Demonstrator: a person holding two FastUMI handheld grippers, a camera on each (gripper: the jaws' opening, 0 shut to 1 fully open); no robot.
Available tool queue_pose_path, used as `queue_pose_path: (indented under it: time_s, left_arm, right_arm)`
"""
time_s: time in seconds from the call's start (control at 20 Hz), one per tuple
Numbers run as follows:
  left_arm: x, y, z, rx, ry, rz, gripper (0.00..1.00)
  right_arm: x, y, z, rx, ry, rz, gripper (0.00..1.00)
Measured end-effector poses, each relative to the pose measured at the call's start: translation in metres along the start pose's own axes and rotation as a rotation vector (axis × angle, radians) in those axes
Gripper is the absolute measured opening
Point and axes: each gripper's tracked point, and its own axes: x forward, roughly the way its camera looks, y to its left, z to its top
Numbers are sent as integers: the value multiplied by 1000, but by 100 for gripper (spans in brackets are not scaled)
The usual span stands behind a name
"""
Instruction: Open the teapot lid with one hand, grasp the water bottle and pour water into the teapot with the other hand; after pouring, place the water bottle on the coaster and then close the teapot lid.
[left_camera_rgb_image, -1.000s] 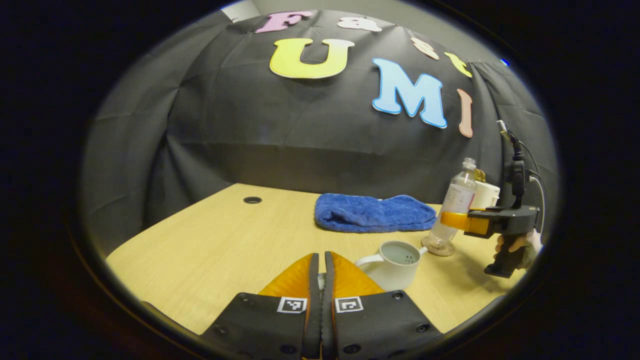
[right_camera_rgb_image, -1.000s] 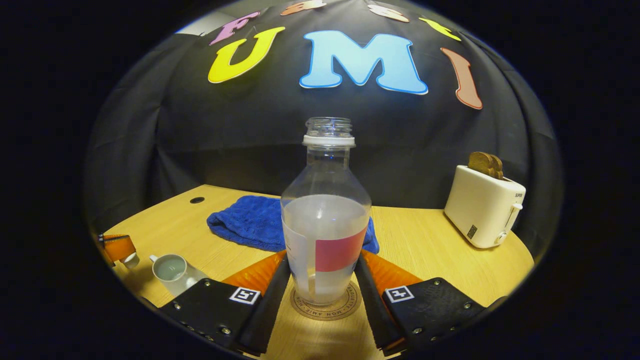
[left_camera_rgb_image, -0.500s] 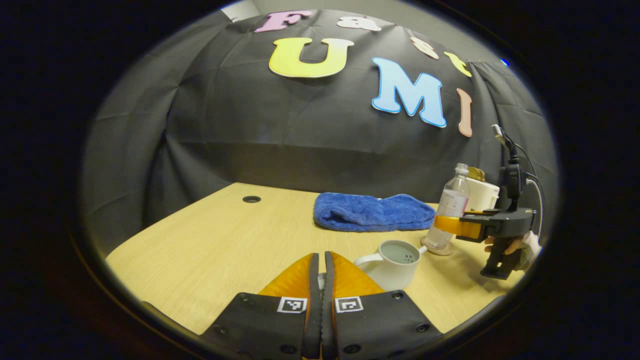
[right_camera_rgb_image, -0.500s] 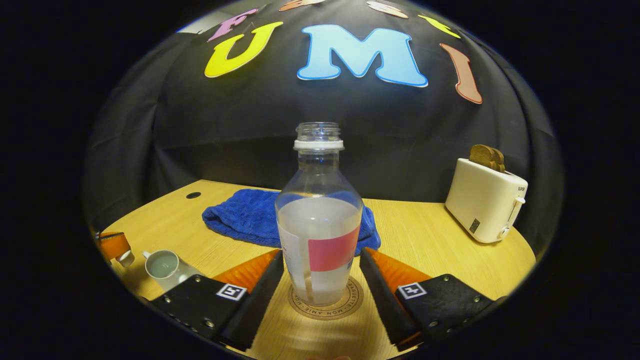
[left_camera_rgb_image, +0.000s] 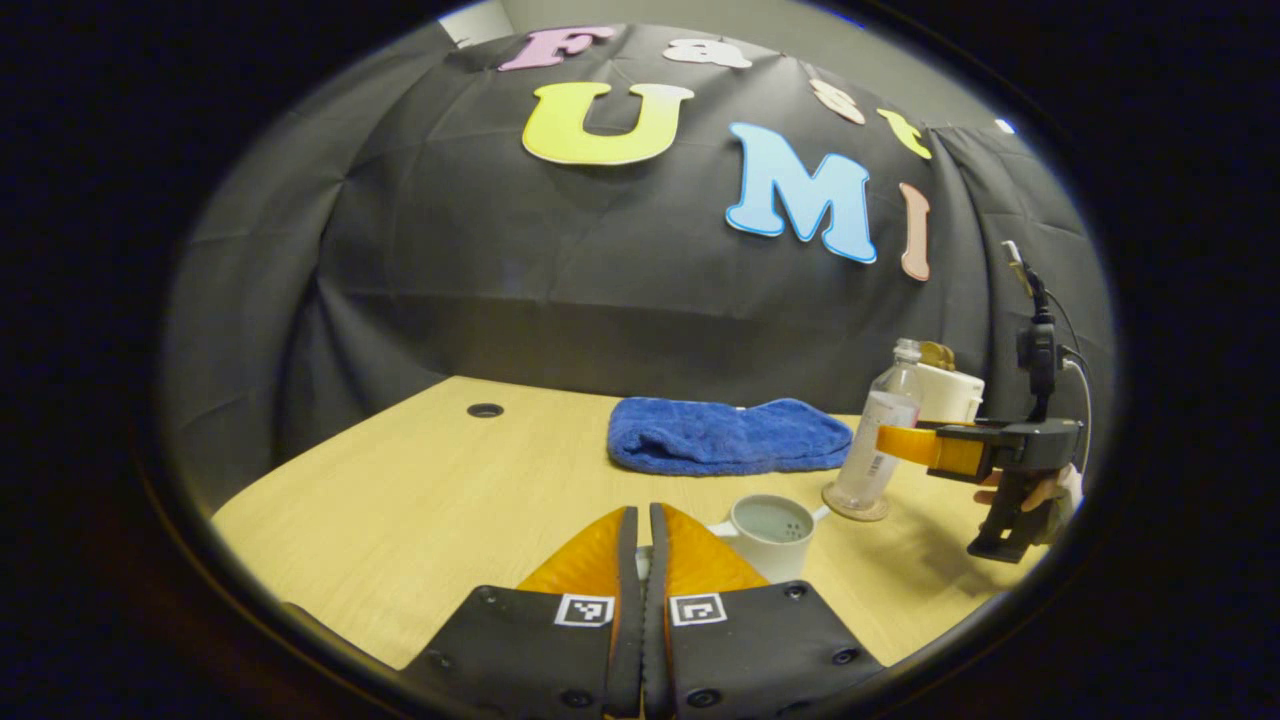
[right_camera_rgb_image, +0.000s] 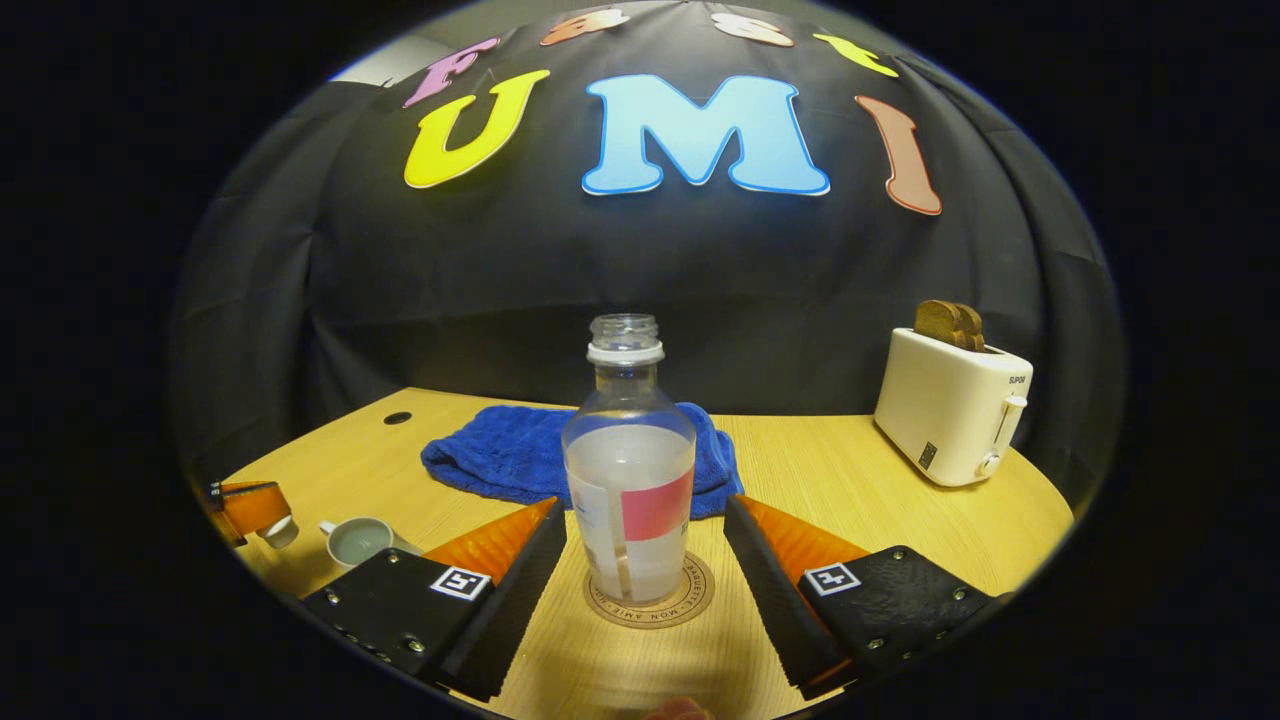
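While the water bottle (right_camera_rgb_image: 629, 478) sits upright on the coaster (right_camera_rgb_image: 650, 602), cap off and about half full, the right gripper (right_camera_rgb_image: 645, 515) is spread wide either side of it, not touching. Over at the left, the teapot (left_camera_rgb_image: 771, 532) has its top open. The left gripper (left_camera_rgb_image: 642, 520) looks pinched together above the table (left_camera_rgb_image: 420, 500), and I can't tell what, if anything, is in it. A blue towel (right_camera_rgb_image: 520, 455) and a toaster (right_camera_rgb_image: 950, 405) sit further back.

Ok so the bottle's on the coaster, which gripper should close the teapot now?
Left. The left gripper is shut on the lid beside the open teapot; the right gripper is open around the bottle.
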Motion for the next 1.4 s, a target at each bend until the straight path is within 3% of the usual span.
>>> queue_pose_path:
  time_s: [0.5,0.85,1.4]
  left_arm:
    - [20,-43,55,80,-74,-48,6]
    - [47,-83,43,147,-57,-82,6]
    - [66,-94,11,156,-5,-67,7]
  right_arm:
    - [-52,-4,8,7,-66,13,98]
    - [-65,-6,6,18,-90,23,98]
    - [-62,-20,-1,79,-80,26,98]
